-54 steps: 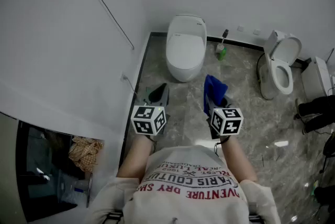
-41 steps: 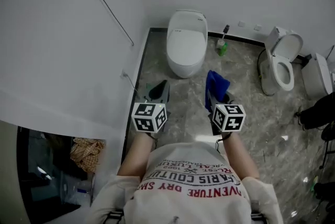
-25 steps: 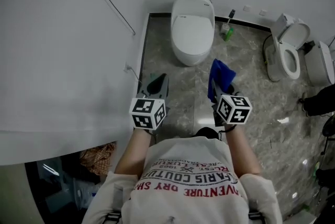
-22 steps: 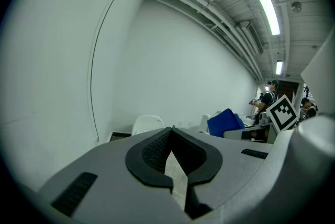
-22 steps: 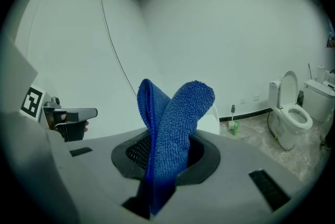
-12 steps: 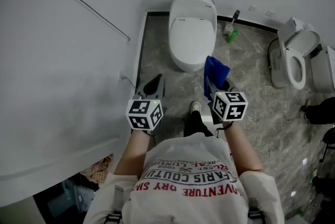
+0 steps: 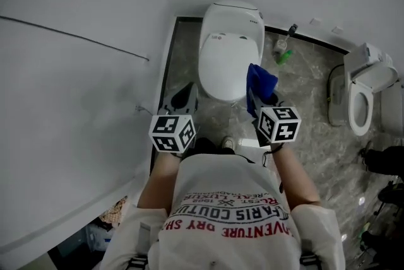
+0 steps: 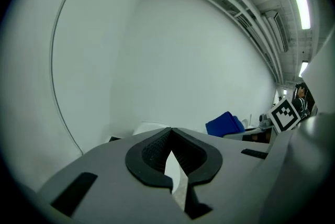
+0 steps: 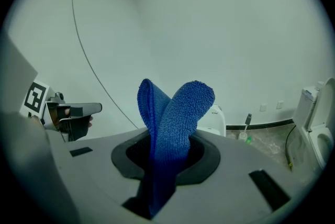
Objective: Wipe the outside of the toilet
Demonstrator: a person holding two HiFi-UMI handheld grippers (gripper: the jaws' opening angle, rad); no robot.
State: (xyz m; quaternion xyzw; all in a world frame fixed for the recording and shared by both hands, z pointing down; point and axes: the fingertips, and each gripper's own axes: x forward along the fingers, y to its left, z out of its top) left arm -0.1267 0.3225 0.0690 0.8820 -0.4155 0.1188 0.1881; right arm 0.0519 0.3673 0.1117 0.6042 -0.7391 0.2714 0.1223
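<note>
A white toilet [image 7: 230,54] with its lid down stands against the back wall, its top also showing behind the cloth [image 9: 218,115]. My right gripper [image 7: 262,98] is shut on a folded blue cloth [image 7: 259,81], which stands up out of the jaws [image 9: 175,113] and hangs over the toilet's front right edge in the head view. My left gripper [image 7: 184,97] is held beside the toilet's front left, jaws closed to a thin slit [image 8: 170,136] with nothing in them. The cloth [image 8: 225,124] also shows at the right of the left gripper view.
A white wall [image 7: 82,73] with a thin cable runs close on the left. A toilet brush and green bottle [image 7: 284,49] sit right of the toilet. A second toilet [image 7: 361,95] with its lid up stands at far right. The person's shoe [image 7: 227,144] is below.
The person has walked forward across the grey floor. The toilet has come from far ahead to right in front of both grippers. The cloth stays clamped in the right gripper.
</note>
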